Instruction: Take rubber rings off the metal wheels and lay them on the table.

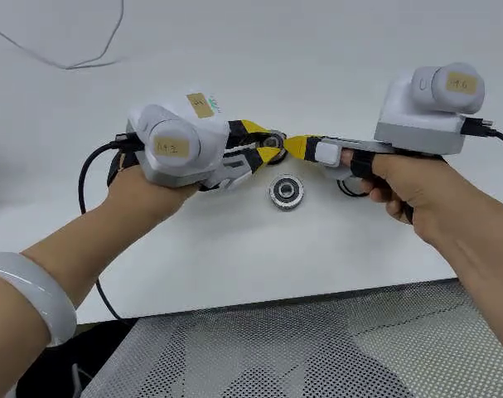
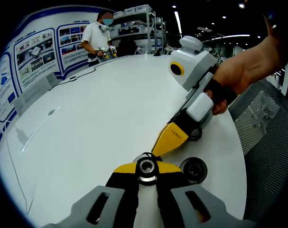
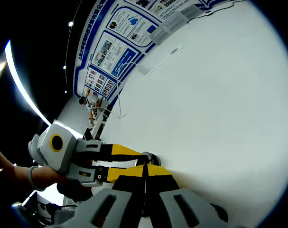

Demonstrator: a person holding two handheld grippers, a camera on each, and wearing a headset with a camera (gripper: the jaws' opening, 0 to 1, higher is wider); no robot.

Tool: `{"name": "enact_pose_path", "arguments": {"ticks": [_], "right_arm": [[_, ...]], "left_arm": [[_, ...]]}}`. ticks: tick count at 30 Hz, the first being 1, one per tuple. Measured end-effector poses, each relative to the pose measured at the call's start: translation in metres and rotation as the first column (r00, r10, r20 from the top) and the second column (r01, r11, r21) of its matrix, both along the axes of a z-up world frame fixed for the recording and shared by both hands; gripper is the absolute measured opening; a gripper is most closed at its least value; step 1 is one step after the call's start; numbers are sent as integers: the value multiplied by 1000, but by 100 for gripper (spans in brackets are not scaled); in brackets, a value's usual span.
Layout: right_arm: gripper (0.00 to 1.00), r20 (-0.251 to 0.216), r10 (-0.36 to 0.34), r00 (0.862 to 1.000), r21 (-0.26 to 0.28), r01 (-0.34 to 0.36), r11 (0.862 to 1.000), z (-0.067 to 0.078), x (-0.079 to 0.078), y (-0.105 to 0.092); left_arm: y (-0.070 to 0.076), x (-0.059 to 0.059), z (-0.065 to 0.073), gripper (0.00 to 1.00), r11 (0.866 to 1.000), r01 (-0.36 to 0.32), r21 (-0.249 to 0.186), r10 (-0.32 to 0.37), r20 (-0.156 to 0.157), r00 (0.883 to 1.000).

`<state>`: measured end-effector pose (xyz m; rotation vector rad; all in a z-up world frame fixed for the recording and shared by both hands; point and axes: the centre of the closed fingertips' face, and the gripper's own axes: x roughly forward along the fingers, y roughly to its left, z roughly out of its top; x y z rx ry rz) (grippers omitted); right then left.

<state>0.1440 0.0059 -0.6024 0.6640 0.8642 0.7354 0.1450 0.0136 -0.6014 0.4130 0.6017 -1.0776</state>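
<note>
My left gripper [image 1: 266,143] is shut on a metal wheel [image 1: 274,142], held just above the white table [image 1: 317,50]. In the left gripper view the wheel [image 2: 146,166] sits between the yellow tips. My right gripper [image 1: 295,148] comes in from the right, its jaws closed together at the wheel's rim, pinching the black rubber ring [image 3: 152,157]. A second wheel [image 1: 286,191] lies flat on the table in front of both grippers. One loose black ring [image 1: 350,190] lies on the table under the right gripper.
A thin cable [image 1: 85,60] curves across the far left of the table. The table's front edge runs just below the hands, with a grey mesh surface [image 1: 317,348] beyond it. A person [image 2: 98,38] stands at the far end.
</note>
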Motion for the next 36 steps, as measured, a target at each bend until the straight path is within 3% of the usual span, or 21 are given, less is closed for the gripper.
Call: {"name": "enact_pose_path", "arguments": {"ticks": [17,36], "right_arm": [[0,19,52,998,26,-52,998,10,-4,10],[1,4,21,1000,45,-21,999,9,-6,8]], "left_arm": [[0,0,0,13,1000,1,2,-1,1,1000],[2,-3,2,16,1000,3,-3,-3,-14,1000]]}}
